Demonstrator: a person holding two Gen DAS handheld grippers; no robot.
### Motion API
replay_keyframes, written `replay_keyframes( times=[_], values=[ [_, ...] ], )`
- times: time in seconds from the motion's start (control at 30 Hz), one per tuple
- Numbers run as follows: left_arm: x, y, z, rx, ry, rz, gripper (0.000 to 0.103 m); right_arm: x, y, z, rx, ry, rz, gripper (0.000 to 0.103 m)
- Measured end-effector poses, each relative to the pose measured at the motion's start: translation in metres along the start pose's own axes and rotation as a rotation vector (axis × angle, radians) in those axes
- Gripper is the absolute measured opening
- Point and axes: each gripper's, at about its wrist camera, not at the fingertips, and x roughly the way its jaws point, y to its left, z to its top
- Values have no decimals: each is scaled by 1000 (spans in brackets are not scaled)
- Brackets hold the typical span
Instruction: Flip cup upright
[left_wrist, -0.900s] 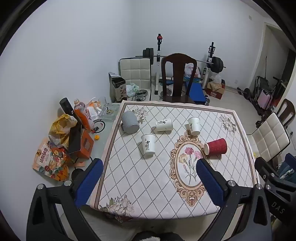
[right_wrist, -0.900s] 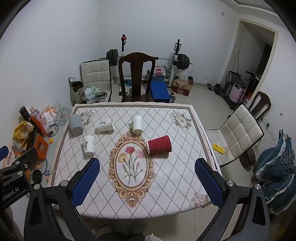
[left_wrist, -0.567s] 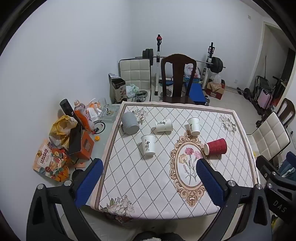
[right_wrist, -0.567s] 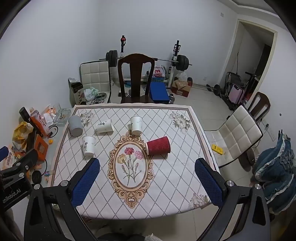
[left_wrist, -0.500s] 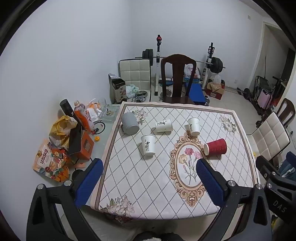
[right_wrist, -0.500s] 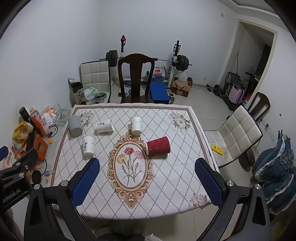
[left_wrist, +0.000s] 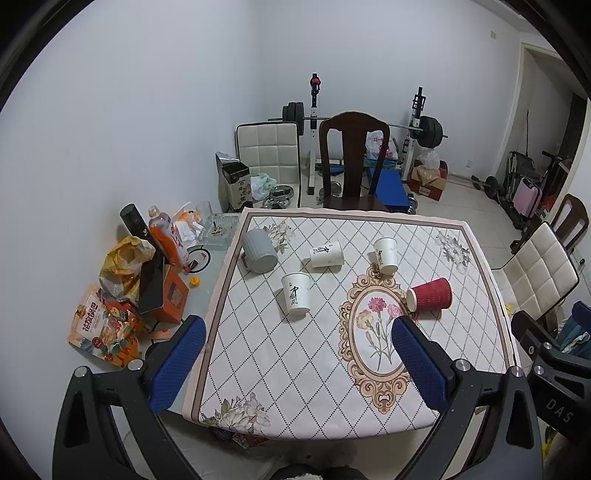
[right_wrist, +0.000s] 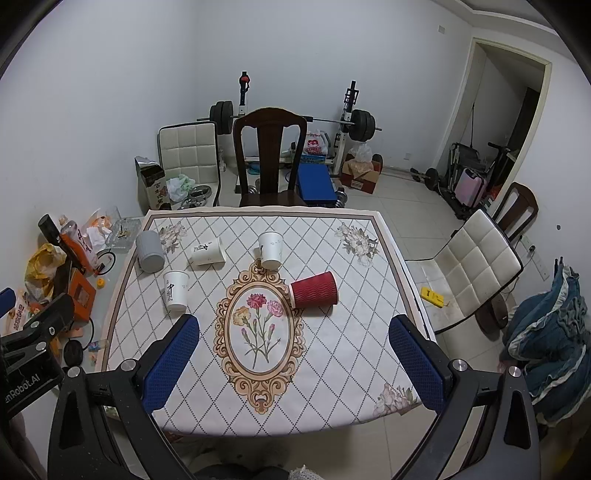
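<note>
Right of centre in the left wrist view, the red cup (left_wrist: 430, 294) lies on its side on the tablecloth (left_wrist: 258, 354), its mouth turned toward the flower medallion (left_wrist: 378, 328). It looks like thin corrugated paper: light, easily crushed, with ribbing that should keep the pads from slipping, so I judge a gentle pinch across the wall near mid-height is the safest hold. The left gripper (left_wrist: 295, 338) hangs with its jaws spread wide and nothing between them; the cup sits above and just right of the right-hand pad, outside the gap. A white cup (left_wrist: 327, 254) also lies on its side further up the frame, and a grey cup (left_wrist: 258, 251) sits tilted near the cloth's upper left edge

Slightly right of centre in the right wrist view, the same red cup (right_wrist: 314, 290) rests above the open span of the right gripper (right_wrist: 293, 336), well apart from both pads. Its jaws are likewise released and empty
</note>
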Motion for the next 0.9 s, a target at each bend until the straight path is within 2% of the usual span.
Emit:
replay_keyframes(
  times=[0.9],
  values=[
    [-6,0,2,5,-15,5,103,-12,6,3,-1,-8,9,103]
  ],
)
